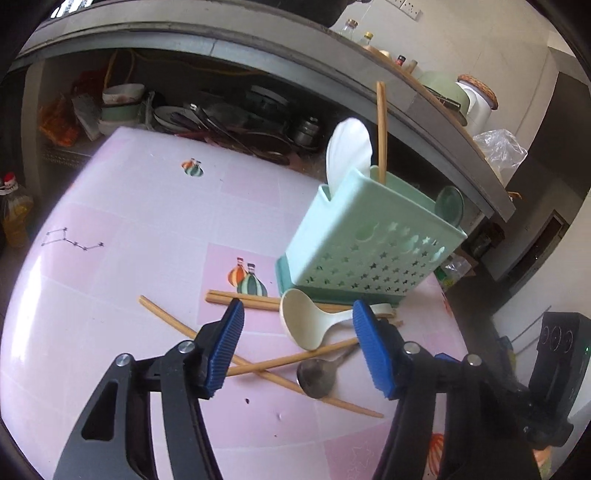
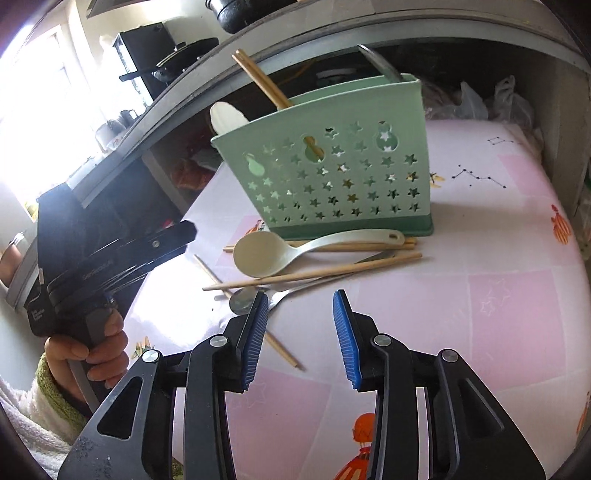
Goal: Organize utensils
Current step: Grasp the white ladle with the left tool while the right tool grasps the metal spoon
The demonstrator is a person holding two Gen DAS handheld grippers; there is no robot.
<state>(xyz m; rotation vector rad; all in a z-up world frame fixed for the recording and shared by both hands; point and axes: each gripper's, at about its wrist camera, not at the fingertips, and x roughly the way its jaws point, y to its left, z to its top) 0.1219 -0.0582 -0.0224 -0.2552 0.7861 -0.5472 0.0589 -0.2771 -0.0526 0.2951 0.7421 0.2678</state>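
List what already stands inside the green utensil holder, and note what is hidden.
Sticking out of the green utensil holder are a white spoon, wooden chopsticks, a green spoon and a metal utensil. Their lower ends are mostly hidden behind the star-punched wall.

A home kitchen.
Bowls (image 1: 122, 96) and pans (image 1: 258, 142) crowd a shelf under the counter (image 1: 424, 107); bottles (image 1: 349, 27) and a kettle (image 1: 476, 99) stand on top.
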